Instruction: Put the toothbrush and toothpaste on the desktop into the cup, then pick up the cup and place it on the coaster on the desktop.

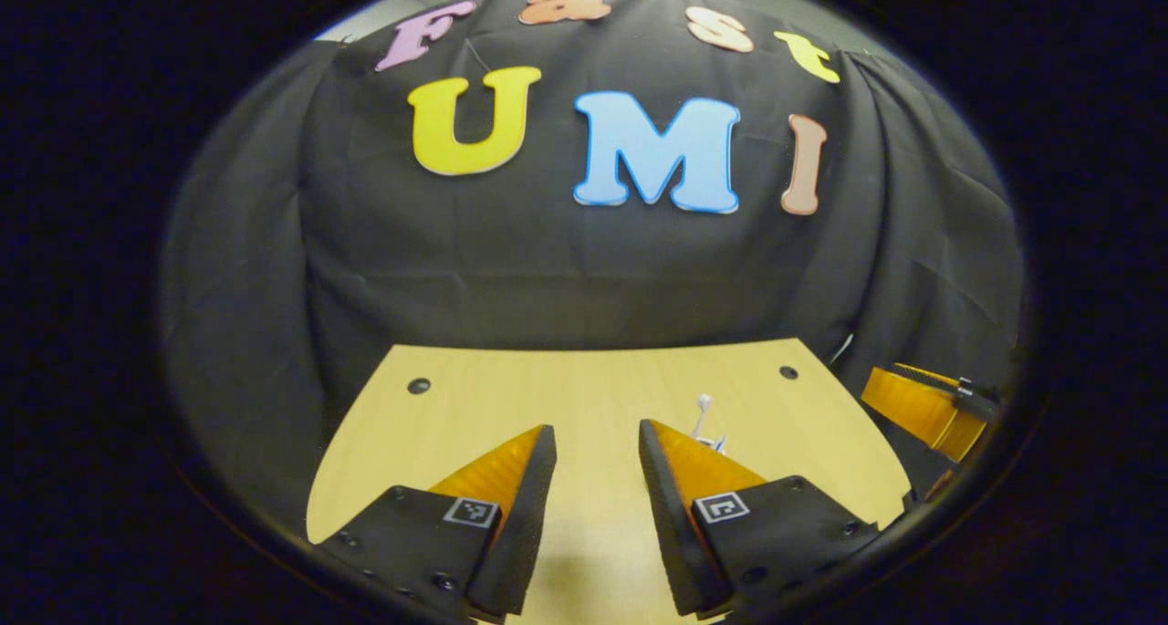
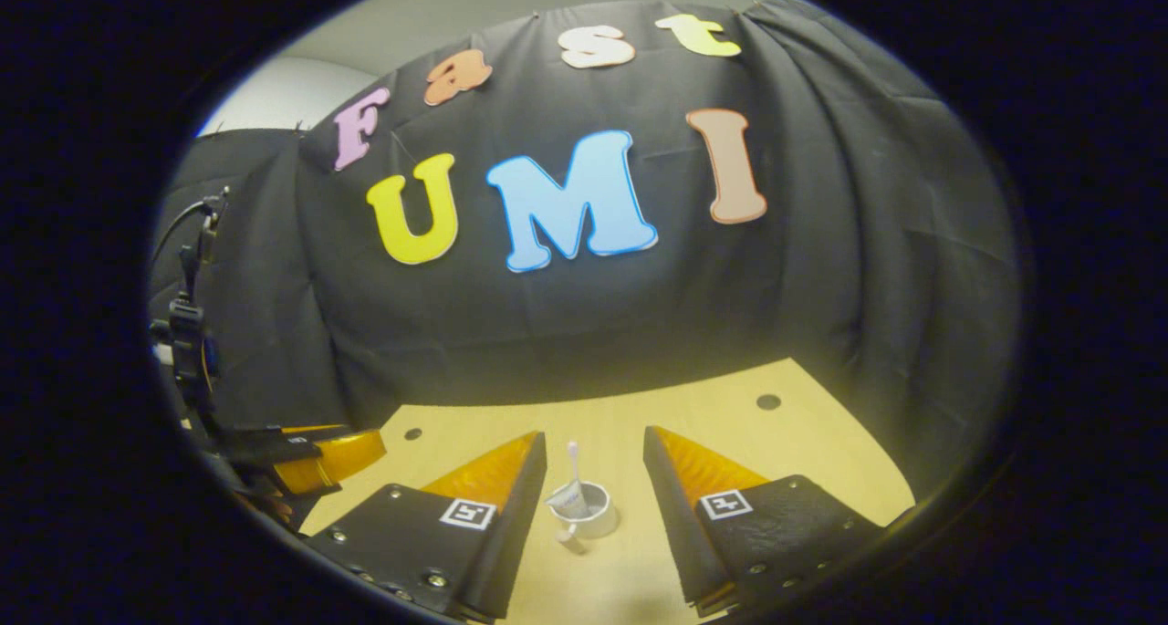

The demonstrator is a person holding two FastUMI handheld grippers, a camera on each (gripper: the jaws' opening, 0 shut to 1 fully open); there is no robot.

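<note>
Pale wooden desktop [image 2: 821, 461] carries the cup [image 2: 589, 514], toothbrush [image 2: 574, 461] and toothpaste [image 2: 568, 499] already inside, framed between my right gripper [image 2: 595, 479]'s spread fingers; it looks light, rigid, probably slippery, so I'd pinch its wall, left gripper [image 1: 598, 465] likewise spread.

One cup [image 2: 584, 511], one toothbrush [image 2: 574, 461], one toothpaste tube [image 2: 567, 499], two claws.

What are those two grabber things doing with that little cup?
A person holds two grippers above a wooden desk. The white cup already has the toothbrush and toothpaste standing in it. The right gripper is open, with the cup between its fingers but not touched. The left gripper is open too, holding nothing. I can't make out a coaster.
</note>
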